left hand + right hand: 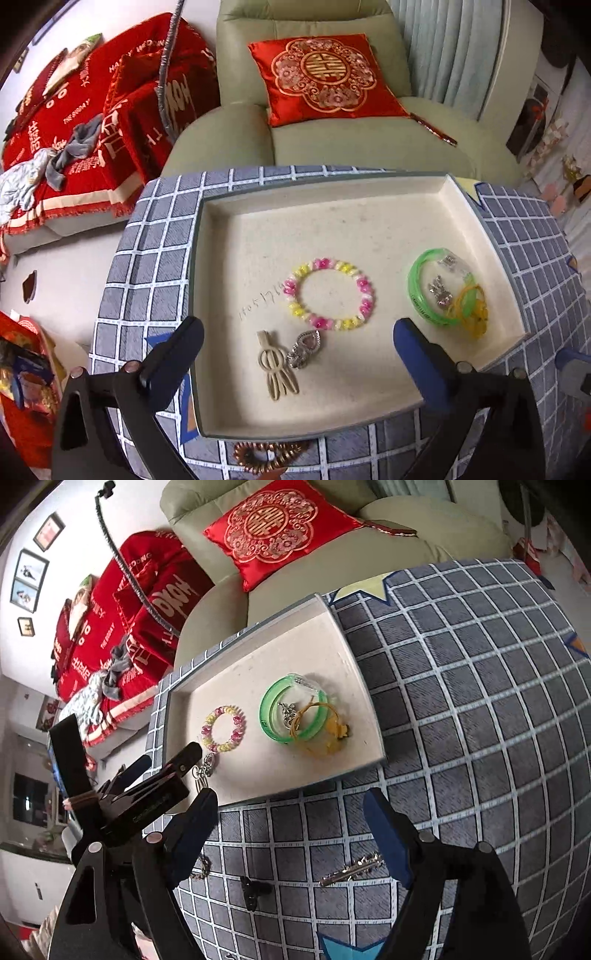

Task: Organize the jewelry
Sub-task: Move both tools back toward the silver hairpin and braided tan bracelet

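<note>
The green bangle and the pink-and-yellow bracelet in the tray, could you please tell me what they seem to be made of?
Green bangle: looks like translucent glossy plastic or glass, since light glows through it. Pink-and-yellow bracelet: shiny moulded beads, probably plastic.

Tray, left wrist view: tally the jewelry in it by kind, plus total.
Beaded bracelet: 1
Green bangle: 1
Cream hair clip: 1
Silver pieces: 2 (the other lies inside the bangle)
Yellow cord charm: 1
Total: 6, leaving out a clear piece at the bangle's far edge that I can't identify.
</note>
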The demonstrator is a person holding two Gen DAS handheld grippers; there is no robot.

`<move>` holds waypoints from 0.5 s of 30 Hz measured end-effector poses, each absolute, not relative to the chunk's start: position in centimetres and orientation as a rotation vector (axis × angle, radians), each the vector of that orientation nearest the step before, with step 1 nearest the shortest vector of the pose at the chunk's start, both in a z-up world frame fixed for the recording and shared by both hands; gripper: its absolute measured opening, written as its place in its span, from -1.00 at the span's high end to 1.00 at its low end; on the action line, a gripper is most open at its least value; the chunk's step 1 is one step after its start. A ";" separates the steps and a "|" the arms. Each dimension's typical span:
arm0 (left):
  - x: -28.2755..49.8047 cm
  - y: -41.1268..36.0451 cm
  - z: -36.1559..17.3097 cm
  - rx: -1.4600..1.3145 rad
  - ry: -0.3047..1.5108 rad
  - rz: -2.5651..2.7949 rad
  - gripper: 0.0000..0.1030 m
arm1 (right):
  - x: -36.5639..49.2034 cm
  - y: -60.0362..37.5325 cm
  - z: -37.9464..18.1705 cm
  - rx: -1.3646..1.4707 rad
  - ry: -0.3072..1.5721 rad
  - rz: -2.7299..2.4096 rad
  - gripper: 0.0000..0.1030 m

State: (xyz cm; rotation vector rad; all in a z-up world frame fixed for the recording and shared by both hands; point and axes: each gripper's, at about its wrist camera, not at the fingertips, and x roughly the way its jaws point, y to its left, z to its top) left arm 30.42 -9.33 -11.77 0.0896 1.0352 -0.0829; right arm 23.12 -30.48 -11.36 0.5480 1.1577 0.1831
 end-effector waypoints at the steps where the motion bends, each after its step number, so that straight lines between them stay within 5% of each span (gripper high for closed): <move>1: 30.5 -9.3 -11.8 0.094 1.037 -0.081 -1.00 | 23.0 -30.5 -11.3 0.548 1.155 0.179 -0.80; 3: 30.4 -9.1 -11.7 0.103 1.023 -0.077 -1.00 | 22.6 -30.5 -11.1 0.547 1.131 0.169 -1.00; 15: 25.4 -4.6 -10.6 0.092 1.026 -0.014 -1.00 | 20.1 -29.1 -10.5 0.453 1.170 0.185 -0.99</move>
